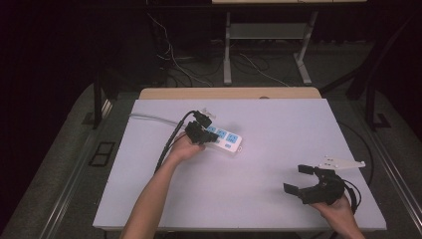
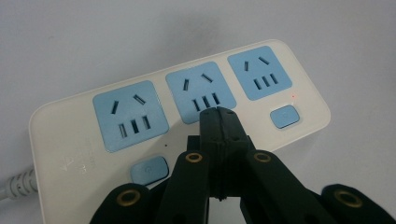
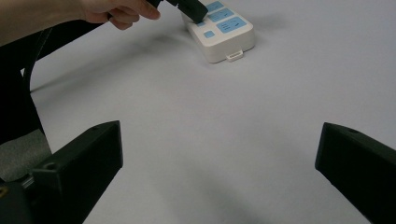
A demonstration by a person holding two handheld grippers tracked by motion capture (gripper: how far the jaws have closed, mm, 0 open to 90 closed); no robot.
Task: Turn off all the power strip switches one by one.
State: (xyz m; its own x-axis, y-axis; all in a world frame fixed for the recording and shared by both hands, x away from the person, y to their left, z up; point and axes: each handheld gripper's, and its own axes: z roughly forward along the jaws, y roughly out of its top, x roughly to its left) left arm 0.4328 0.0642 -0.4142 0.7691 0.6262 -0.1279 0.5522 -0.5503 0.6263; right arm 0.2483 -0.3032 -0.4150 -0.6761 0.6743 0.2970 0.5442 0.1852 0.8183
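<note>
1. the power strip (image 1: 225,140) lies centre-left on the table (image 1: 278,199).
2. the left gripper (image 2: 218,113), jaws together, tip over the middle socket (image 2: 200,91); touching or not, unclear.
3. likely pressing a switch (image 2: 148,169); next needs careful aim.
4. the right gripper (image 1: 298,180), jaws apart, idles lower right.

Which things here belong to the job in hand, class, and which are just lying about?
In the job:
- power strip
- left gripper, shut, tips over the strip's middle socket

Lying about:
- right gripper, open, idle over bare table
- white bracket near the table's right edge
</note>
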